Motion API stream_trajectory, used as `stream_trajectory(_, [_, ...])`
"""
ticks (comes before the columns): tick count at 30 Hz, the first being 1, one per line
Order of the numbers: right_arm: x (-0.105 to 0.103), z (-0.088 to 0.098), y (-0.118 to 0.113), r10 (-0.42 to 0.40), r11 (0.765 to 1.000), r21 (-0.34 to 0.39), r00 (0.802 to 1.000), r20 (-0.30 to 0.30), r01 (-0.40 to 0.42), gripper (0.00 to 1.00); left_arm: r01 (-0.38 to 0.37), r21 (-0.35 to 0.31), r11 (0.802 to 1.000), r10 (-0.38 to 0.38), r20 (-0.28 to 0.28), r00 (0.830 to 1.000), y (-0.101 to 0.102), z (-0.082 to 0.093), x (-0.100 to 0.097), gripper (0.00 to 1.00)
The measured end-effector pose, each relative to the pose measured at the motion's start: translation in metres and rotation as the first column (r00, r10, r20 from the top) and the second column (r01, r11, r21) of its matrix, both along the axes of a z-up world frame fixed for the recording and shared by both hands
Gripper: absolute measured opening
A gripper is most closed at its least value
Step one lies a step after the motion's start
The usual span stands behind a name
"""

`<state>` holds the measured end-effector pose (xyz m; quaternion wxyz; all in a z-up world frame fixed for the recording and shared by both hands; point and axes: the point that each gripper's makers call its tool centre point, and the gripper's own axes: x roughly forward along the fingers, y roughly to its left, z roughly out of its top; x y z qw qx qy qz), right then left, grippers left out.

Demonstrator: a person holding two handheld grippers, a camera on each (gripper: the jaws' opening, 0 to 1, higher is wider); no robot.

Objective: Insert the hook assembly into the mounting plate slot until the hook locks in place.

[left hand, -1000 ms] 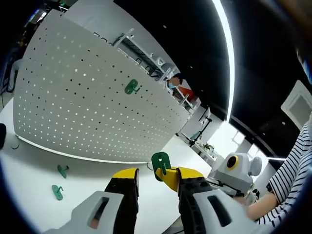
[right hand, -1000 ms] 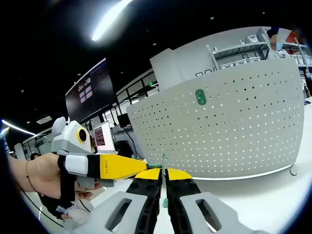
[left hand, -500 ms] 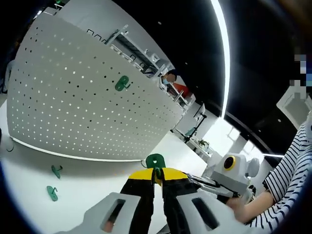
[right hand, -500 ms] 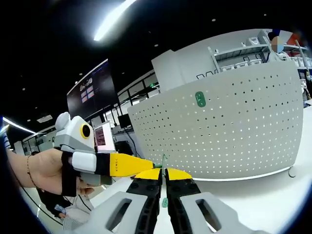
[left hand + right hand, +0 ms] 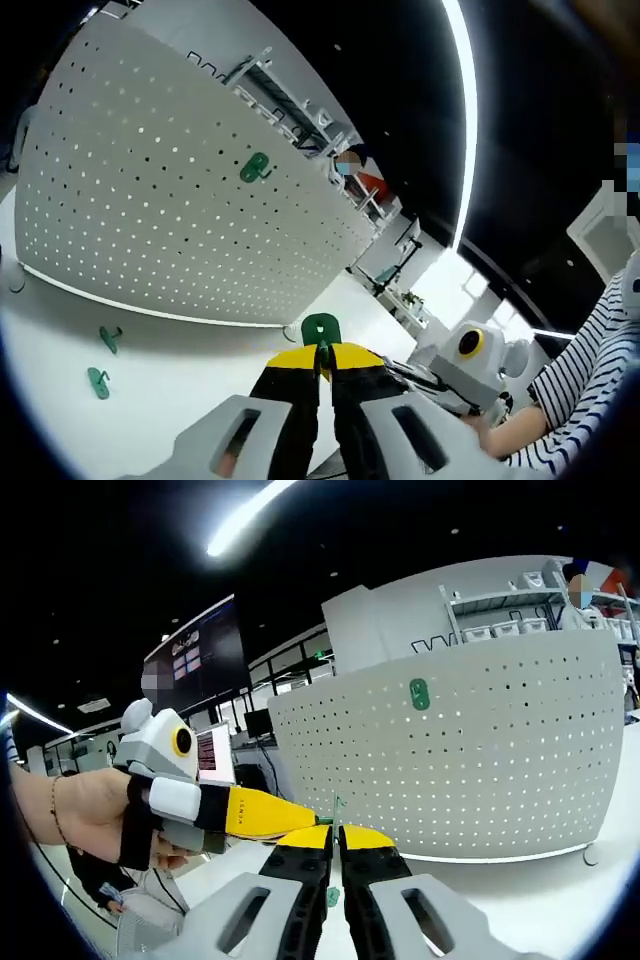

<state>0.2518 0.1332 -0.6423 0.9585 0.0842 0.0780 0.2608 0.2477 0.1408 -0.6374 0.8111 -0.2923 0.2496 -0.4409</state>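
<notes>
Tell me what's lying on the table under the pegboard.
Two green hooks lie loose on the white table just in front of the pegboard. A third hook is already mounted on the board. The table nearest the camera is hidden by the left tool.

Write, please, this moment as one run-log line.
left gripper: shut on green hook | right gripper: shut on same hook | pegboard: one hook mounted | table: two spare hooks

Bright and evenly lit below, black ceiling above. Long strip light [image 5: 463, 120] blown out to pure white, likewise in the right gripper view. Glare on the white desk [image 5: 180, 370]; soft shadow under the pegboard [image 5: 150, 200]. Strong fisheye bending toward the edges. Near claws slightly soft, background sharp.
</notes>
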Motion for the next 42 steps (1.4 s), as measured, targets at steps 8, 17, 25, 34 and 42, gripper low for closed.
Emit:
stream_trajectory(8, [0.002,-0.006,-0.002,0.008,1.000,-0.023,1.000,-0.019,-0.009,0.02,-0.010,0.016,1.000,0.011,-0.033,0.999,-0.001,-0.005,-0.001,0.02])
stream_trajectory(17, [0.000,-0.019,0.000,0.047,0.997,-0.055,0.996,-0.082,-0.051,0.10,-0.037,0.098,0.995,0.039,-0.020,0.999,0.004,-0.016,0.002,0.01])
stream_trajectory(25, [-0.005,-0.031,-0.013,0.030,0.988,-0.150,0.996,-0.085,-0.042,0.19,-0.091,0.161,0.983,0.087,0.028,0.996,0.013,-0.019,0.010,0.01])
stream_trajectory(34, [-0.010,-0.048,-0.047,-0.046,0.961,-0.275,0.996,-0.071,0.025,0.23,-0.170,0.319,0.932,0.121,0.167,0.979,0.027,-0.020,0.025,0.01])
stream_trajectory(42, [-0.022,-0.066,-0.070,-0.101,0.945,-0.322,0.989,-0.104,0.062,0.33,-0.216,0.353,0.910,0.150,0.205,0.967,0.035,-0.020,0.034,0.01])
